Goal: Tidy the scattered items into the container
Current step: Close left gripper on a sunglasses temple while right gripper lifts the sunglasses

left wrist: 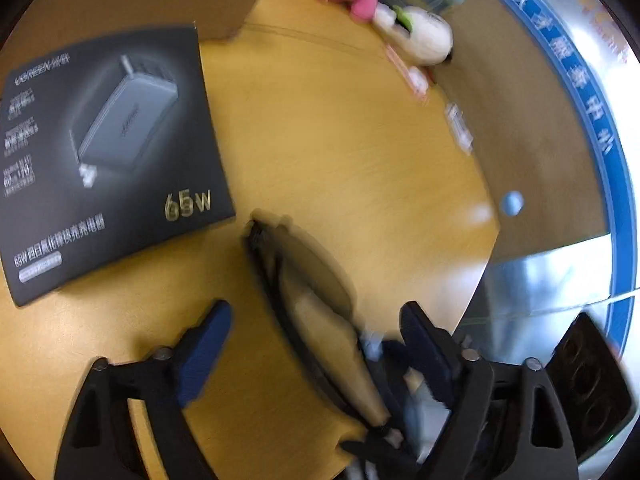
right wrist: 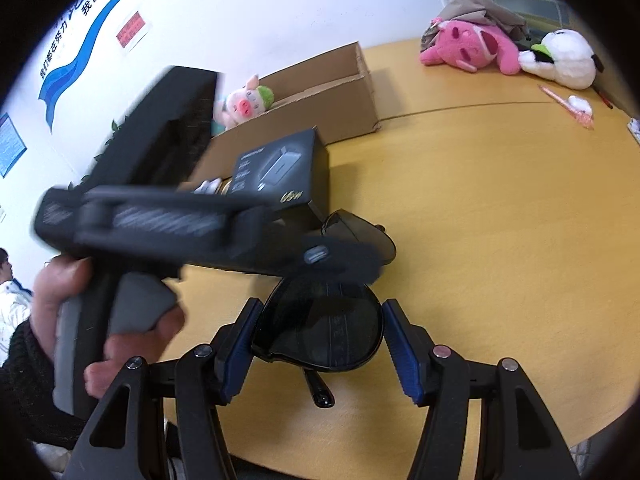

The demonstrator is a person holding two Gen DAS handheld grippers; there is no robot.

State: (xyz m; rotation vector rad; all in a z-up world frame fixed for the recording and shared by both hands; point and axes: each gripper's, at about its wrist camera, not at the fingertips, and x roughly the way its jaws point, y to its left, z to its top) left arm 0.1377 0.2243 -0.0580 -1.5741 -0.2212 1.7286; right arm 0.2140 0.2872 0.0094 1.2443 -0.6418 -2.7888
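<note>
We see a smooth, faintly shiny wood-grain table [right wrist: 500, 216], a matt brown cardboard box [right wrist: 320, 100], a matt black printed carton [left wrist: 108, 160], glossy dark plastic sunglasses [right wrist: 320, 328], fuzzy cloth plush toys [right wrist: 472, 46], and ribbed blue pads [right wrist: 396, 354] on matt black plastic fingers.

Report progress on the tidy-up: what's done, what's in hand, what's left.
Done: a small pig plush already sits in the cardboard box. In hand: the right tongs appear to grip the sunglasses by one lens, with the left tongs open around them. Left: the black charger box, pink plush, white plush and pink pen lie on the table.
</note>
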